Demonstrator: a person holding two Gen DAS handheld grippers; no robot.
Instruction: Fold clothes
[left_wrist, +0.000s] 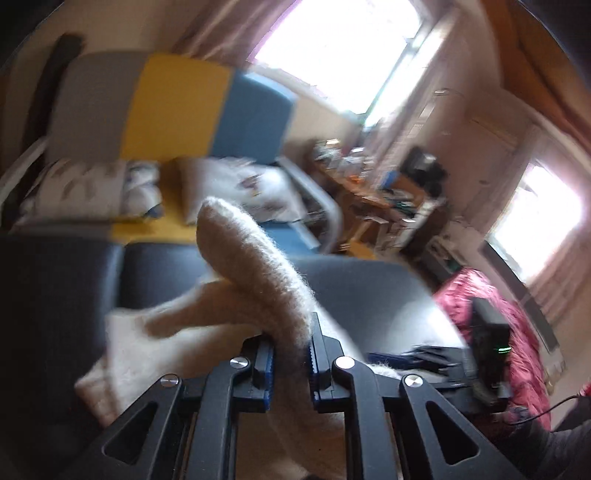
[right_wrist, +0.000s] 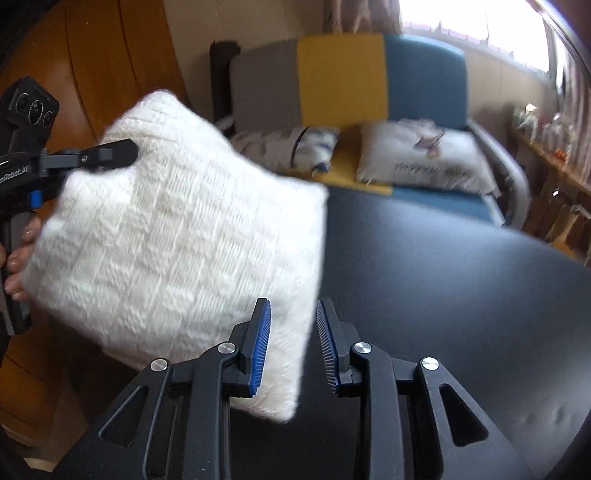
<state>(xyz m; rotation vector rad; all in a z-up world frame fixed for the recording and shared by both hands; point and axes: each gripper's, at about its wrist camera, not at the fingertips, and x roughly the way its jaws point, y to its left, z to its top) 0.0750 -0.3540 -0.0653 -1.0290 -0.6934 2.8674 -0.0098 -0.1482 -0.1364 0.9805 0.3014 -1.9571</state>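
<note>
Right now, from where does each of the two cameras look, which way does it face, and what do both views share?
Left wrist: on the left gripper, facing the windows, its jaws shut on the fluffy white knitted garment.
Right wrist: on the open right gripper, facing the grey, yellow and blue sofa; a hand shows.
Shared: garment, sofa, black table.

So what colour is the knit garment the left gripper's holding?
White knit garment, clearest in the right wrist view.

"nRobot.AI" on left hand-held gripper (right_wrist: 122, 153)
</note>
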